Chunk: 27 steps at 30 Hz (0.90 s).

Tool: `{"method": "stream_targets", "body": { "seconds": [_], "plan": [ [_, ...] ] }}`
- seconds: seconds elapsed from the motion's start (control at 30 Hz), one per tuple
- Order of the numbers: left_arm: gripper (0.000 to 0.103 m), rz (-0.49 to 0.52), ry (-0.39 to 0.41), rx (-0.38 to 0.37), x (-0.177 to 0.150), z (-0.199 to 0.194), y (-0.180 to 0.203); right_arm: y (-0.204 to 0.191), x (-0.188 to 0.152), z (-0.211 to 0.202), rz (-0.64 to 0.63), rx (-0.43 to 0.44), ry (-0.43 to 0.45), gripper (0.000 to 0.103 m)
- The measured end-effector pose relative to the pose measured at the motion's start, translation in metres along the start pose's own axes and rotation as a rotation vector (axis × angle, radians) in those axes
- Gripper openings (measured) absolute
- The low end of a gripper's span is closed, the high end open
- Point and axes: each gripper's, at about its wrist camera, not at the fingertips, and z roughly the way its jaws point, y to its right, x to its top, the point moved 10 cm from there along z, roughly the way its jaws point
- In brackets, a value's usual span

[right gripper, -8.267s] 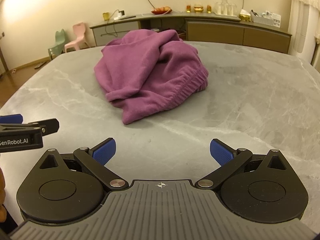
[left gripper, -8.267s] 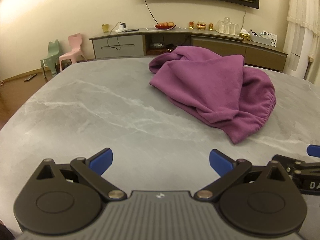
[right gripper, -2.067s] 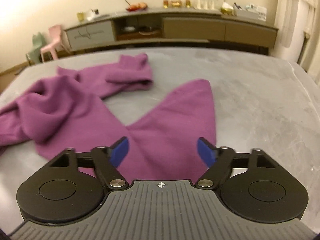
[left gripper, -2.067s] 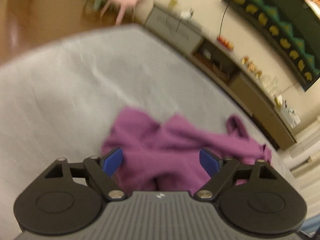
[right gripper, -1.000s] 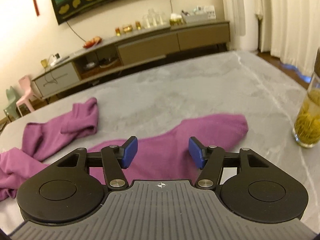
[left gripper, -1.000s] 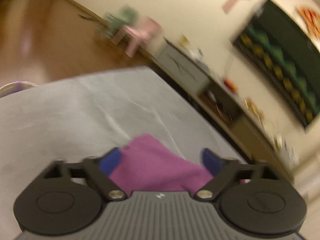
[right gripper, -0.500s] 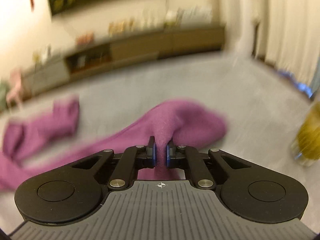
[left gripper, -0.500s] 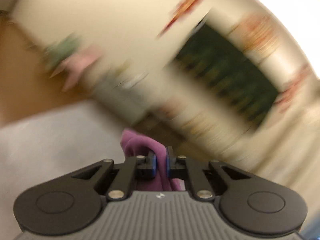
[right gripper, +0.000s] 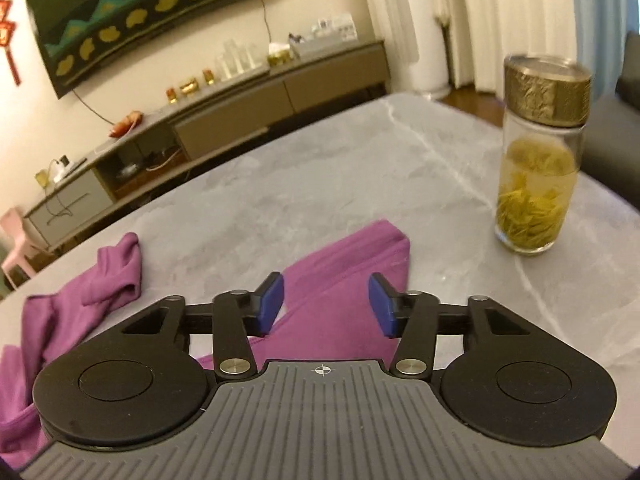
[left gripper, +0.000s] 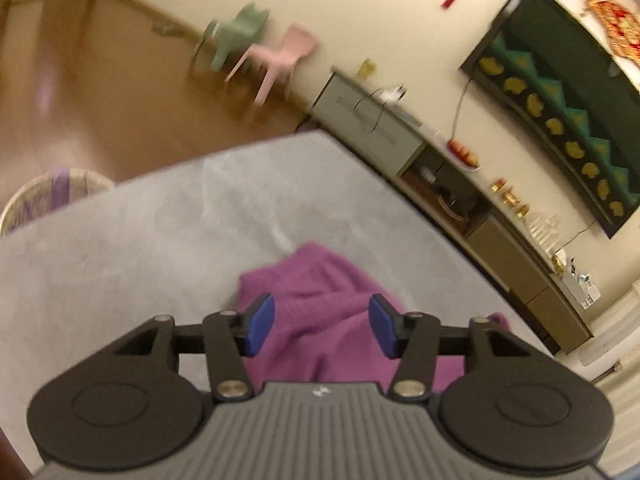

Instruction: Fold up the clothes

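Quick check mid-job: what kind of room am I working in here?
Most likely a home living room: a long low media cabinet beneath a wall-mounted TV, small plastic children's chairs on the wood floor, and curtains beside the marble-look table.

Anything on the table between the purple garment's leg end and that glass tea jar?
Nothing: in the right wrist view only bare grey marble table separates the purple fleece garment from the gold-lidded glass tea jar.

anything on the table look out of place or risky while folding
The glass tea jar stands upright on the grey table, apart from the purple garment but near its edge, so it could get knocked. Nothing is spilled.
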Motion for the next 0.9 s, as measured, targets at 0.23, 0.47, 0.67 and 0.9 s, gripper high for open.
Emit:
{"method": "stream_targets", "body": {
  "seconds": [0.23, 0.47, 0.67, 0.9],
  "plan": [
    [0.094, 0.242, -0.103, -0.046, -0.053, 0.027, 0.071, 0.013, -0.009, -0.001, -0.008, -0.054, -0.026, 0.058],
    [0.071, 0.341, -0.242, 0.060, -0.098, 0.085, 0.087, 0.029, -0.019, 0.023, -0.040, -0.091, -0.109, 0.055],
    [0.000, 0.239, -0.134, -0.075, -0.041, 0.090, 0.103, 0.026, -0.010, 0.032, -0.001, -0.004, -0.085, 0.000],
    [0.001, 0.129, 0.100, -0.410, 0.041, -0.020, 0.121, 0.010, 0.044, -0.054, 0.067, 0.152, 0.238, 0.000]
  ]
}}
